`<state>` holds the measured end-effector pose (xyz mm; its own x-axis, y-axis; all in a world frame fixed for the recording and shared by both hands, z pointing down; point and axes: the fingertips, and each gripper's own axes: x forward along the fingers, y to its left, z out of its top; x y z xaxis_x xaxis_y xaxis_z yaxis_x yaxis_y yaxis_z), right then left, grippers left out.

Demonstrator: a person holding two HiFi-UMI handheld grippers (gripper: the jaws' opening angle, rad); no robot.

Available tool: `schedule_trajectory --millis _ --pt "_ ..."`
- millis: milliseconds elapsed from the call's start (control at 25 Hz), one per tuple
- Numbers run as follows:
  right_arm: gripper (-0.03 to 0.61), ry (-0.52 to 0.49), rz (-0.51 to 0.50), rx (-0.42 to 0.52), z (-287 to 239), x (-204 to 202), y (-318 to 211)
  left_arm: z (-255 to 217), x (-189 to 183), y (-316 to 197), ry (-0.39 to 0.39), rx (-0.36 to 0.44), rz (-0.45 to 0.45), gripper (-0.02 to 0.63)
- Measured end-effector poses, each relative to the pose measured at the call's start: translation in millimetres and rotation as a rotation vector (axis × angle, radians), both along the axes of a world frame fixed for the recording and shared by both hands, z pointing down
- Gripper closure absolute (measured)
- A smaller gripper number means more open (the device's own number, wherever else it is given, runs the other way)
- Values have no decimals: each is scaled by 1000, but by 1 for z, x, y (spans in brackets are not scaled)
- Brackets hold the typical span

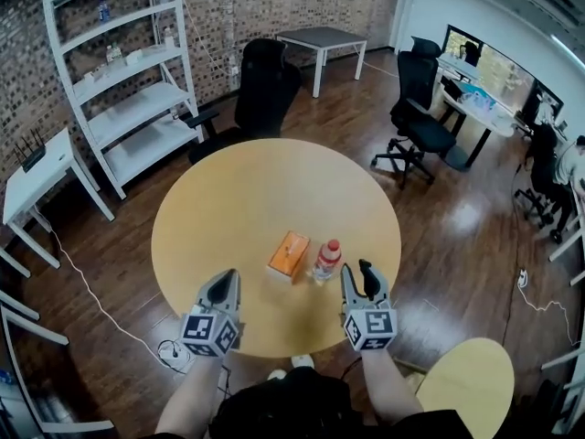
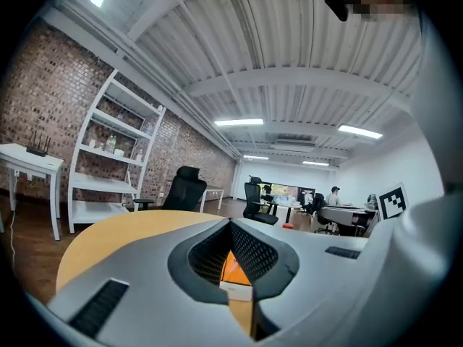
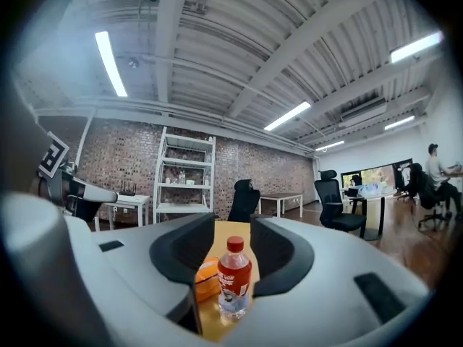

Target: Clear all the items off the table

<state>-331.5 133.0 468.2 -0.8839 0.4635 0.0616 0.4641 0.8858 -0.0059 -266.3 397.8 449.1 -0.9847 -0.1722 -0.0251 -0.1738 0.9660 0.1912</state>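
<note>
The left tool [image 1: 227, 277] and the right tool [image 1: 356, 271] sit side by side in the head view, over the near edge of the round worktop [image 1: 247, 190], and both point away from the person. There are two things to clear. One orange box [image 1: 289, 254] lies flat, and one bottle [image 1: 326, 260] with a red cap stands upright just to its right; both are on the near half of the worktop. The box lies ahead and to the right of the left tool, and the bottle stands just beside the right tool's tips. With two tools and two items, the hands look paired off, one tool per item.

In the left gripper view, the left tool [image 2: 231, 226] has its two jaws clenched together on nothing. Only a sliver of gap is left, and through it the orange box [image 2: 235, 270] shows on the worktop [image 2: 123, 230] beyond. The tool is held level and seems aimed at the box, but it would have to spread its jaws before taking it.

In the right gripper view, the right tool [image 3: 233, 226] is released, with its two jaws apart. The bottle [image 3: 234, 277] stands upright in line with the gap, past the tips, and neither pad touches it. The box [image 3: 206, 280] shows partly behind the bottle, to its left. I cannot tell whether the two touch. The level aim and the spread of the jaws look chosen for a sideways grasp around the bottle's body, which suits a bottle standing upright.
</note>
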Motion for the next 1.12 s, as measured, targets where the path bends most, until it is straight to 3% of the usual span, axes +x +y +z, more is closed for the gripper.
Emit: schedule_trajectory --millis 160,320,640,1120 --pt "470 -40 27 -17 -13 18 -9 -10 1 -17 -51 29 62 615" --pt "575 -45 77 -37 -16 30 -23 -16 1 -34 -79 36 123 615" --pt "577 -55 111 -62 -27 41 -39 -28 4 -48 -101 19 171 615" --pt "577 -56 130 -41 -34 41 -53 -28 -10 -44 -109 85 168 615"
